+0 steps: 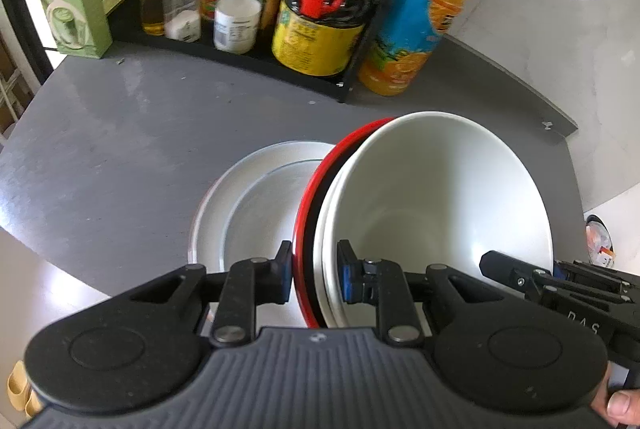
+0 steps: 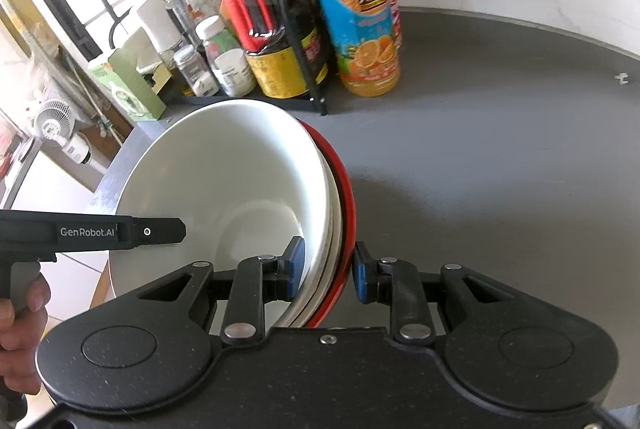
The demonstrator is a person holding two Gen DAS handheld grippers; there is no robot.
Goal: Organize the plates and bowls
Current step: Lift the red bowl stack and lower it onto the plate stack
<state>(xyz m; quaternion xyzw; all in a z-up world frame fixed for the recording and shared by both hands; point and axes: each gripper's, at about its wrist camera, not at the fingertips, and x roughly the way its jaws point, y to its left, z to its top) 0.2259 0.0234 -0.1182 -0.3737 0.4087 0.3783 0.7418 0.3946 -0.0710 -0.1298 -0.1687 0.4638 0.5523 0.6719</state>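
Observation:
A stack of nested bowls, white ones (image 1: pixel 436 197) inside a red-rimmed black one (image 1: pixel 310 197), hangs tilted between both grippers. My left gripper (image 1: pixel 315 271) is shut on the stack's near left rim, one blue pad (image 1: pixel 285 271) outside the red rim and the other inside the white bowl. In the right wrist view my right gripper (image 2: pixel 329 269) is shut on the white (image 2: pixel 224 185) and red (image 2: pixel 347 197) rims on the opposite side. A white plate (image 1: pixel 240 205) lies on the grey table (image 1: pixel 120 157), partly under the stack. Each view shows the other gripper reaching into the bowl (image 1: pixel 520 275) (image 2: pixel 160 231).
At the table's back stands a black rack (image 1: pixel 240 53) with jars, bottles and a yellow can (image 1: pixel 316 41) holding a red tool. An orange juice bottle (image 1: pixel 420 21) stands beside the rack, a green box (image 1: pixel 76 9) at its left. The grey tabletop (image 2: pixel 500 149) stretches to the right.

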